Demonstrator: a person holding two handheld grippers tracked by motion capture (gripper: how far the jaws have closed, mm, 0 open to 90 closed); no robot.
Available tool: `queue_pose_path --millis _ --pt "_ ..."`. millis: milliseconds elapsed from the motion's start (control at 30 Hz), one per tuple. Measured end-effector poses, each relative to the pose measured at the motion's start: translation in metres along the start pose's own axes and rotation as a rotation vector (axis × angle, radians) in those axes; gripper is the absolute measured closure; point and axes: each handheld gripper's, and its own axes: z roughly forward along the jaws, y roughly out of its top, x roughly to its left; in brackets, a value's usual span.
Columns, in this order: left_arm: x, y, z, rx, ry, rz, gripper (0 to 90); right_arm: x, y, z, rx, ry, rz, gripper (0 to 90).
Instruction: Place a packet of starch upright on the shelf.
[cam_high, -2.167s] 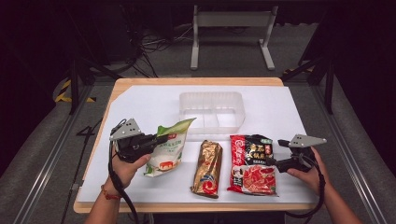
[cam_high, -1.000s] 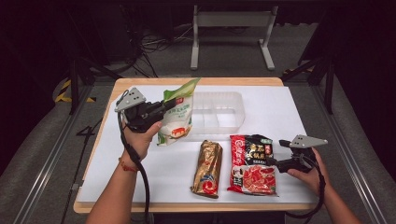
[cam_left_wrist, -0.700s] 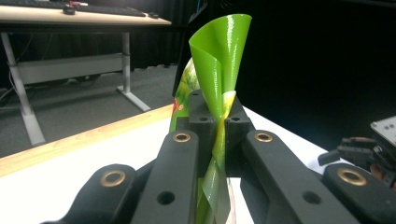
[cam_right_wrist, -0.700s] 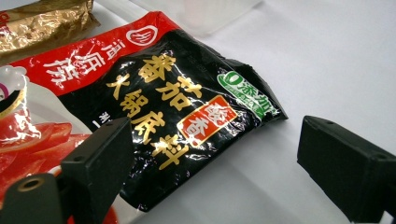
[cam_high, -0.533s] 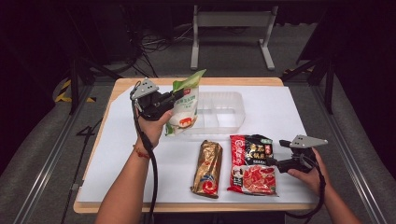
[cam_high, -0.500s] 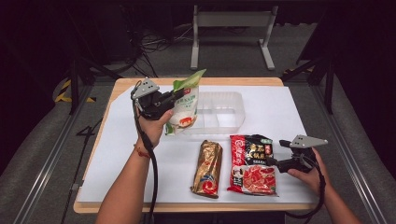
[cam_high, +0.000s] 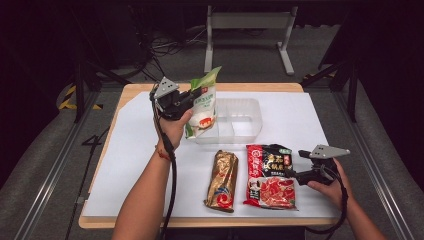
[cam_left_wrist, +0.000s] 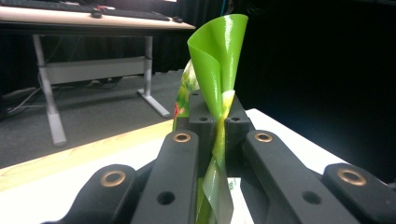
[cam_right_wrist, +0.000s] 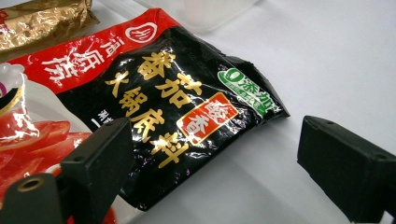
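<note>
The left gripper (cam_high: 192, 96), jaws clamped on the soft, light green-and-white plastic pouch (cam_high: 202, 102) at its thin top edge, lets it sag.

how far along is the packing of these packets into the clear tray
Nothing is packed yet: the clear tray looks bare. In hand: the left gripper holds the green pouch lifted by the tray. Left: the gold packet and red packet lie on the table, by the open right gripper.

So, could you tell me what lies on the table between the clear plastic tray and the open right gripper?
In the high view, the red and black sauce packet lies between the clear tray and the right gripper, its corner between the open jaws.
</note>
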Motion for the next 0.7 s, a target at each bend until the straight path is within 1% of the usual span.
queue_pose_path --millis 67,100,133,233,267,300,333,433,467,633,700 --pt "0.001 -0.001 0.004 0.001 0.012 0.002 86.4 0.000 0.000 0.000 -0.001 0.000 0.001 11.6" --pt "0.000 -0.001 0.007 0.007 0.029 0.020 86.3 0.000 0.000 0.000 0.000 0.000 0.001 11.6" --pt "0.001 -0.001 0.009 0.007 0.034 0.023 86.4 -0.001 -0.001 0.000 0.000 0.000 0.001 11.5" --pt "0.005 -0.002 0.017 0.000 0.051 0.010 86.3 0.000 -0.001 0.000 0.004 0.000 -0.003 11.5" --pt "0.005 -0.002 0.019 -0.002 0.061 0.012 86.4 0.000 -0.001 0.000 0.005 0.000 -0.004 11.4" --pt "0.005 -0.003 0.021 0.001 0.076 0.032 86.3 0.000 -0.001 0.001 0.006 0.001 -0.005 11.4" --pt "0.005 -0.003 0.024 -0.004 0.079 0.038 86.3 0.000 -0.001 0.001 0.009 0.000 -0.007 11.4" --pt "0.007 -0.007 0.031 -0.011 0.094 0.034 86.3 0.000 -0.001 0.001 0.011 0.000 -0.008 11.4" --pt "0.007 -0.009 0.034 -0.013 0.092 0.025 86.3 0.000 -0.001 0.001 0.011 0.001 -0.009 11.4" --pt "0.009 -0.020 0.045 -0.025 0.112 0.014 86.2 0.000 -0.001 0.001 0.012 0.003 -0.009 11.4" --pt "0.011 -0.025 0.047 -0.031 0.103 0.005 86.1 0.000 -0.002 0.001 0.012 0.003 -0.013 11.3"
